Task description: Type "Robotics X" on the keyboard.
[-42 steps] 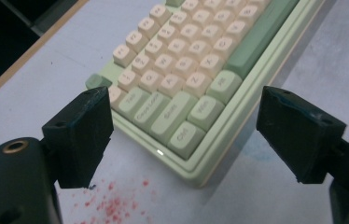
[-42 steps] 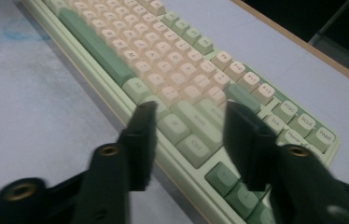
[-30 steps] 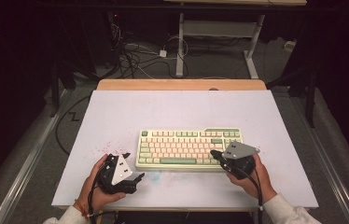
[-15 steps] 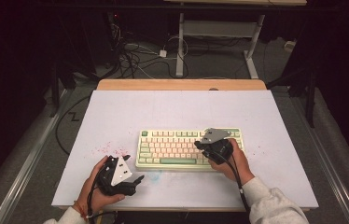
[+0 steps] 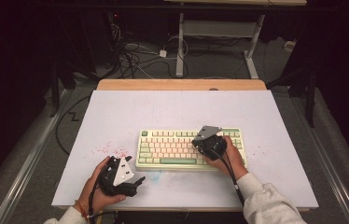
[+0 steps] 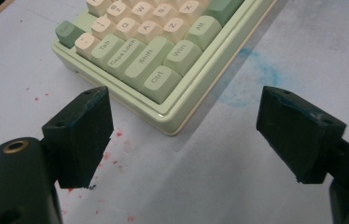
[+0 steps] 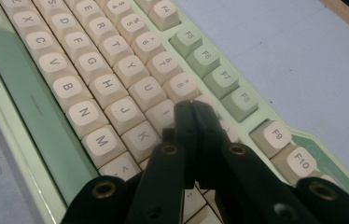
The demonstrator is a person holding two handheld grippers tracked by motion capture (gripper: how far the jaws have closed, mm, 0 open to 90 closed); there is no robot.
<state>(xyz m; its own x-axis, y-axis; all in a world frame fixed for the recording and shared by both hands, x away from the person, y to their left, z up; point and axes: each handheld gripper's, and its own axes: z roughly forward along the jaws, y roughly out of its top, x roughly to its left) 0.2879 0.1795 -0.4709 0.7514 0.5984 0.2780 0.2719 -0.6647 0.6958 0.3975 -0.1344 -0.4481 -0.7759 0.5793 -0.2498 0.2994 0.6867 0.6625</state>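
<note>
Keyboard sits mid-table, near your edge. Your right gripper has jaws pinched together, tips poised over the keys near I and O; whether one is pressed, can't tell. Left gripper rests wide, off the keyboard's corner. Typing barely begun, I'd judge

One keyboard and two claws.
</note>
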